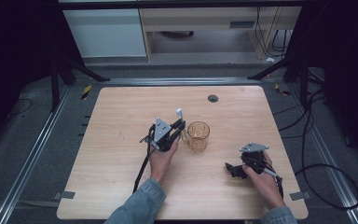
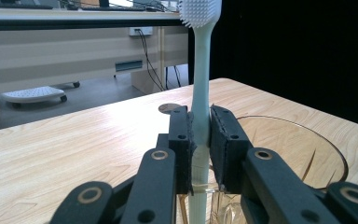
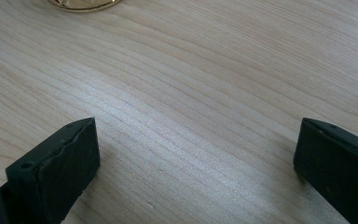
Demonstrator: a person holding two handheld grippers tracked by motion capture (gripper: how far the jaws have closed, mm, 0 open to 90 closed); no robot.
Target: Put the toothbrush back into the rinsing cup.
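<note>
Toothbrush (image 2: pixel 200 88), unmarked, stands clamped upright in my left jaws just beside the glass (image 1: pixel 198 136), my right jaws apart over bare counter (image 3: pixel 205 93).

Upright pale toothbrush (image 2: pixel 200 93) beside amber glass (image 1: pixel 198 136)

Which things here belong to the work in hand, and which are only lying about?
In the work:
- toothbrush, upright, clamped in the left gripper
- amber glass, right beside it

Lying about:
- right gripper, jaws open over bare table
- round dark cap set in the table's far edge
</note>
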